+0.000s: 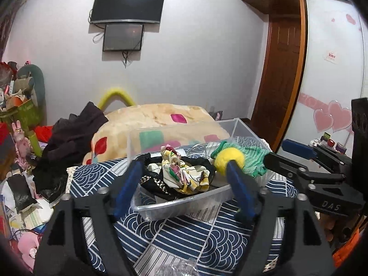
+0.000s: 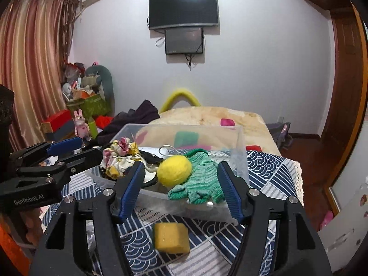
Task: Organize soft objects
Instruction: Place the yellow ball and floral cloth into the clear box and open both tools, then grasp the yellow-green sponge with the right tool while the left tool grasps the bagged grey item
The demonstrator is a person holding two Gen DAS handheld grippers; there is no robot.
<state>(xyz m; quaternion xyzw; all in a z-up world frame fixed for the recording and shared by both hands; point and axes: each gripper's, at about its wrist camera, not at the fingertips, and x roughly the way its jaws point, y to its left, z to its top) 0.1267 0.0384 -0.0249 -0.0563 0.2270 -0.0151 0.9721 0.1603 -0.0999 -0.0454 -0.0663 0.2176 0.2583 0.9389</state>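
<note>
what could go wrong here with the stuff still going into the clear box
The green glove drapes over the near rim of the clear box, so a nudge could drag it out. The yellow ball sits high beside it and might roll off. The yellow sponge lies on the patterned cloth close under the open right gripper, near the box wall; reaching for it could bump the box.

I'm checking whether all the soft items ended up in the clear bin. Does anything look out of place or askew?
Two things. The yellow sponge lies on the patterned cloth outside the clear bin, in front of its near wall. The green glove hangs over the bin's near rim, fingers spilling out, beside the yellow ball.
</note>
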